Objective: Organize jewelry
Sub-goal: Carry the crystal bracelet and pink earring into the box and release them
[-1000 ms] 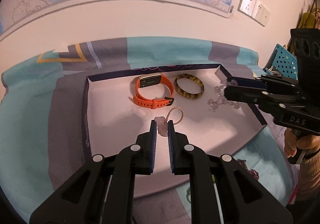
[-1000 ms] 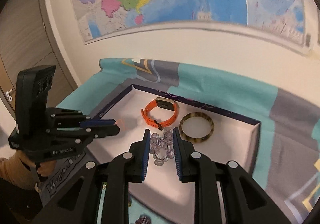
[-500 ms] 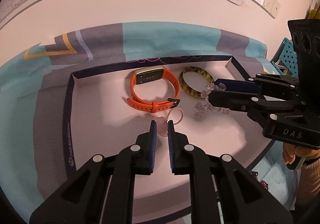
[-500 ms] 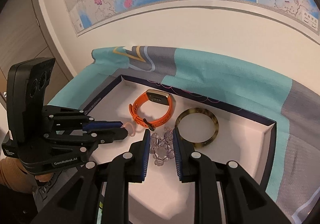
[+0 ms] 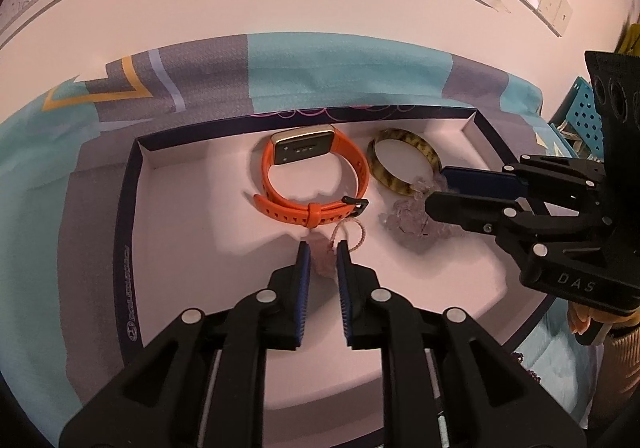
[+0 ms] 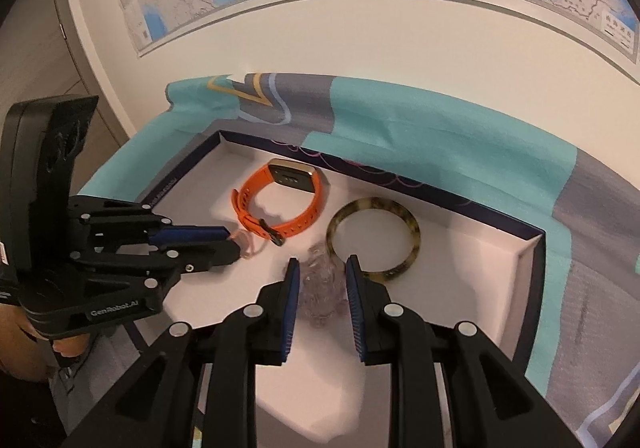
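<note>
A white tray with a dark rim [image 5: 132,232] [image 6: 532,248] holds an orange watch [image 5: 316,175] [image 6: 280,199] and a tortoiseshell bangle [image 5: 404,165] [image 6: 374,238]. My left gripper [image 5: 322,248] [image 6: 236,242] is shut on a pale pink charm [image 5: 323,256] with a beaded loop [image 5: 350,234], low over the tray just in front of the watch. My right gripper [image 6: 320,268] [image 5: 434,187] is shut on a clear bead bracelet [image 6: 322,288] [image 5: 408,215], which rests low on the tray beside the bangle.
The tray lies on a teal and grey cloth [image 5: 320,63] against a white wall with a map. A blue perforated basket [image 5: 580,119] stands at the right edge. Dark beads [image 5: 528,368] lie on the cloth outside the tray's right rim.
Both grippers have moved lower and further into the tray, each still holding its piece. The bead bracelet now sits close beside the bangle, the charm just in front of the watch strap.
</note>
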`<state>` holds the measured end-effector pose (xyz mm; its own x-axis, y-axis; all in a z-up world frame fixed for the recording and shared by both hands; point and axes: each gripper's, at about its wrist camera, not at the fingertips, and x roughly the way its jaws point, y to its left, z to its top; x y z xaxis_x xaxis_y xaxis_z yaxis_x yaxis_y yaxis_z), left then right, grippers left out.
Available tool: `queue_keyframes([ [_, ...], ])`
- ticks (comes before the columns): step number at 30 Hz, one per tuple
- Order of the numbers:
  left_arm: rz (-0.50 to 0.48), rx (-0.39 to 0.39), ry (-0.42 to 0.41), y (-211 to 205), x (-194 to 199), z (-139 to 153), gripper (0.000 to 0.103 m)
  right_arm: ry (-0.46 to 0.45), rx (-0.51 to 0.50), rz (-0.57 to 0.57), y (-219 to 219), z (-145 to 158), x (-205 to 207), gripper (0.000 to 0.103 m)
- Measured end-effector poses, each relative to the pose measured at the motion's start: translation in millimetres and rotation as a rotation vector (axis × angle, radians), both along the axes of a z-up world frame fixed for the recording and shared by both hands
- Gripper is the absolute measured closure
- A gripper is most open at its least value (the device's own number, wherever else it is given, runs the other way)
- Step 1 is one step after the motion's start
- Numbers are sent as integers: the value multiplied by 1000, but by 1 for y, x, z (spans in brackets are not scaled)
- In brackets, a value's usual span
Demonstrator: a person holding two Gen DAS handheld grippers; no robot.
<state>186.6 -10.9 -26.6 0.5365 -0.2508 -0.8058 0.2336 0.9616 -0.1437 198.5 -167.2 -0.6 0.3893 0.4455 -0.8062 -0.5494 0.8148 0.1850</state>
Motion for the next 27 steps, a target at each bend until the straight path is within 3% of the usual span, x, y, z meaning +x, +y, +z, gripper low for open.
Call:
queue_keyframes([
  [2, 13, 12, -13, 1, -2, 2, 82, -4, -9, -12, -2, 0, 0, 74],
  [9, 32, 7, -55, 11, -16, 15, 66, -19, -2, -53, -15, 5, -7, 72],
  [11, 44, 17, -84, 15, -27, 21, 63, -23, 17, -68, -21, 10, -11, 64],
  [16, 27, -6, -149, 27, -64, 37, 50, -74, 84, -74, -36, 35, -42, 58],
  [20, -2, -4, -181, 30, -94, 39, 48, -125, 105, -36, -41, 53, -79, 49],
  [27, -93, 36, -178, 15, -136, 25, 48, -112, 70, 10, -39, 45, -132, 48],
])
